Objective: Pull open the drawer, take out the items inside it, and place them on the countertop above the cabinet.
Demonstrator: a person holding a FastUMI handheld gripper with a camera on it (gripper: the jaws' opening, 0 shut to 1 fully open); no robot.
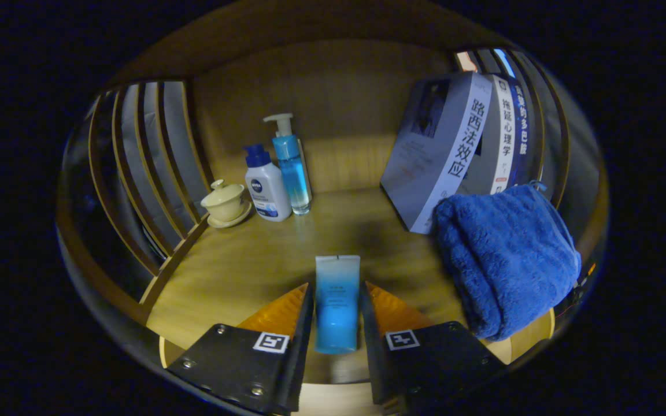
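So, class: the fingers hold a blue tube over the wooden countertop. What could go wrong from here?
1. The gripper grips the blue tube at its sides; released upright, it may topple.
2. The folded blue towel lies close beside the fingers; a sideways move could snag it and nudge the leaning books.

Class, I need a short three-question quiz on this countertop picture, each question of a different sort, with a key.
1. True or false: the gripper is shut on the blue tube.
2. What lies just right of the fingers? A) cup B) folded blue towel C) books
3. Fill in: the lidded cup stands beside the white bottle and the ____ pump bottle.

Key: 1 true: both fingers press the tube's sides. 2 B. 3 blue.
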